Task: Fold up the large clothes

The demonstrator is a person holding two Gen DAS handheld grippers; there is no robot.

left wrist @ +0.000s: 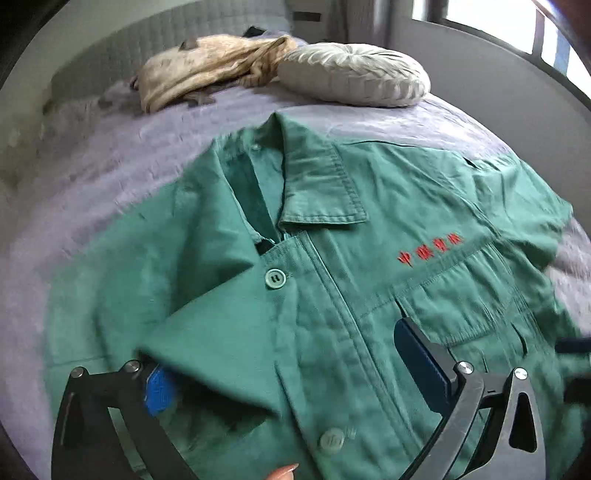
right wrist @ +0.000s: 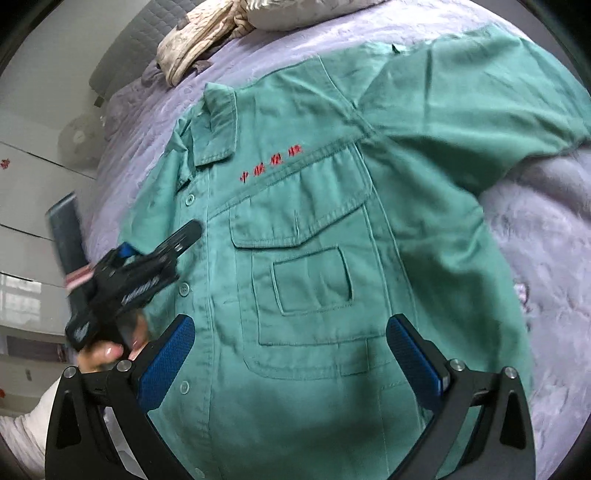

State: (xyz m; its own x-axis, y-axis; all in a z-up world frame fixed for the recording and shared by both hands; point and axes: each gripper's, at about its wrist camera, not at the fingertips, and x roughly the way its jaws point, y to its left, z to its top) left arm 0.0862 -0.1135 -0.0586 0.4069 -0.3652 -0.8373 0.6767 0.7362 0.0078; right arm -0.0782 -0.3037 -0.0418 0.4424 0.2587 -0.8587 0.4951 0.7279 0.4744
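Note:
A green work jacket (left wrist: pixel 369 221) with red embroidered characters (left wrist: pixel 430 251) lies front up on a lavender bedspread (left wrist: pixel 110 177). My left gripper (left wrist: pixel 291 376) hangs open over its buttoned front. A folded-in flap of the jacket (left wrist: pixel 221 354) lies between the fingers and covers part of the left blue pad (left wrist: pixel 160 391), and neither pad presses on it. In the right wrist view my right gripper (right wrist: pixel 291 360) stands open above the jacket (right wrist: pixel 314 277) below its chest pocket (right wrist: pixel 306 266), holding nothing. The left gripper (right wrist: pixel 160 242), held by a hand (right wrist: pixel 107 350), hovers over the button line.
A round pleated cushion (left wrist: pixel 354 74) and a crumpled beige cloth (left wrist: pixel 207 70) lie at the head of the bed by a grey padded headboard (left wrist: pixel 166 33). One sleeve (right wrist: pixel 480 92) spreads out to the side. A fan (right wrist: pixel 79 138) and white cupboards stand beyond the bed's edge.

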